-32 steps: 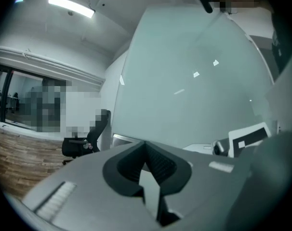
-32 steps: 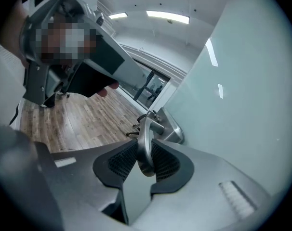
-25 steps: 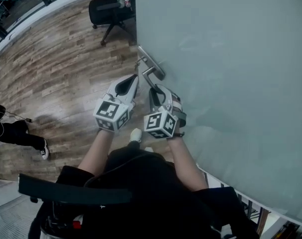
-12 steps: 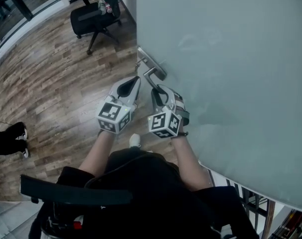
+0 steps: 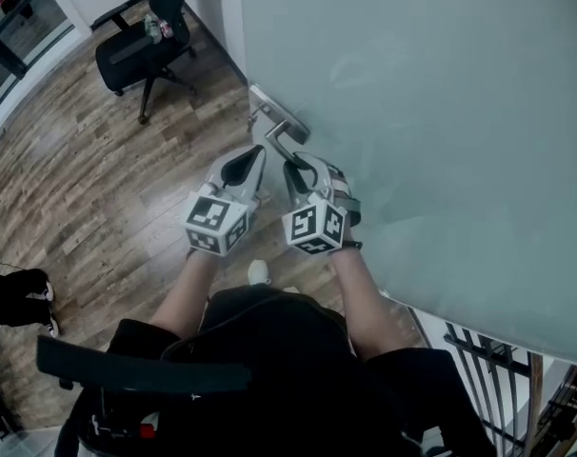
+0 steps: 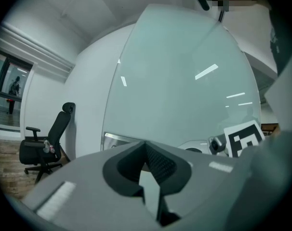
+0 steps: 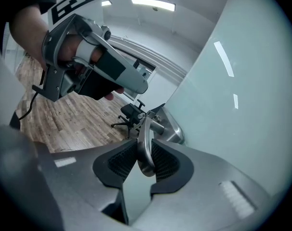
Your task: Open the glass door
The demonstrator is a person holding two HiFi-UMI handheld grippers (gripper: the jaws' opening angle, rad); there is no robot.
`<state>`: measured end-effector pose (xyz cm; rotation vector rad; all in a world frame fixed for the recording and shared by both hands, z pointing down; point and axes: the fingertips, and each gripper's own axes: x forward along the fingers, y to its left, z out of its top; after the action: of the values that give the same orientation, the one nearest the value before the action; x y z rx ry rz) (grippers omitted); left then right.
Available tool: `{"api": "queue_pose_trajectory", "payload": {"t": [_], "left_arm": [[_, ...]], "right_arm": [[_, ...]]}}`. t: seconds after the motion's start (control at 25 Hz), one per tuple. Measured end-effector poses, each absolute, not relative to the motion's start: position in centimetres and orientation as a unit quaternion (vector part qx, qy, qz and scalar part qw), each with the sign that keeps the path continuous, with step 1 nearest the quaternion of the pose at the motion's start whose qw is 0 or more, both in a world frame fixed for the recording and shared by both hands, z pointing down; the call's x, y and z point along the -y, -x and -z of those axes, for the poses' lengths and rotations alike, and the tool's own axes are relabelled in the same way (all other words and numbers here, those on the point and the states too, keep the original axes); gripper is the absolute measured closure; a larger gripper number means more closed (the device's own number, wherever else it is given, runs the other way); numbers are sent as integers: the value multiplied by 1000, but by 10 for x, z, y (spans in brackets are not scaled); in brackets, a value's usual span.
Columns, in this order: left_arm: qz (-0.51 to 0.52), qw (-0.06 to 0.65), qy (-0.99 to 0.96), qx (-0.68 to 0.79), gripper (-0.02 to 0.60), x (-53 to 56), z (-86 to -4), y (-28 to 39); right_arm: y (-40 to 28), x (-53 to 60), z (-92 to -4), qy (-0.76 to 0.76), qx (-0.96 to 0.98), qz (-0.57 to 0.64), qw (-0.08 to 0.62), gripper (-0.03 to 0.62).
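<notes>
The frosted glass door (image 5: 441, 112) fills the right of the head view. Its metal lever handle (image 5: 281, 143) juts out below a steel lock plate (image 5: 268, 110). My right gripper (image 5: 300, 171) is shut on that handle; in the right gripper view the handle (image 7: 145, 129) is pinched between the ribbed pads (image 7: 164, 160) of the right gripper (image 7: 139, 150). My left gripper (image 5: 248, 163) hovers just left of the handle and holds nothing. In the left gripper view the left gripper (image 6: 146, 146) has its tips together, facing the door (image 6: 184, 81).
A black office chair (image 5: 141, 41) stands on the wood floor (image 5: 98, 179) beyond the door's edge. A dark railing (image 5: 498, 369) shows past the door at lower right. Another person's legs (image 5: 12, 293) are at the far left.
The door has swung with the handle, and more railing shows at lower right. Both grippers travelled with it. The chair has slid toward the upper left of the view.
</notes>
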<state>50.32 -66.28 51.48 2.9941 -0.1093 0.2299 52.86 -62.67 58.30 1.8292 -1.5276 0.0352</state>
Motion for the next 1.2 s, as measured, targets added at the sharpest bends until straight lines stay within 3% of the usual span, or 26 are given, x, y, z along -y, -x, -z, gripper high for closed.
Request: {"api": "queue_pose_trajectory", "payload": {"t": [1.2], "left_arm": [[-94,61,-993,-24,583,658,-521,-568]], "right_arm": [[-635,625,-590,-746,551,-33,372,502]]}}
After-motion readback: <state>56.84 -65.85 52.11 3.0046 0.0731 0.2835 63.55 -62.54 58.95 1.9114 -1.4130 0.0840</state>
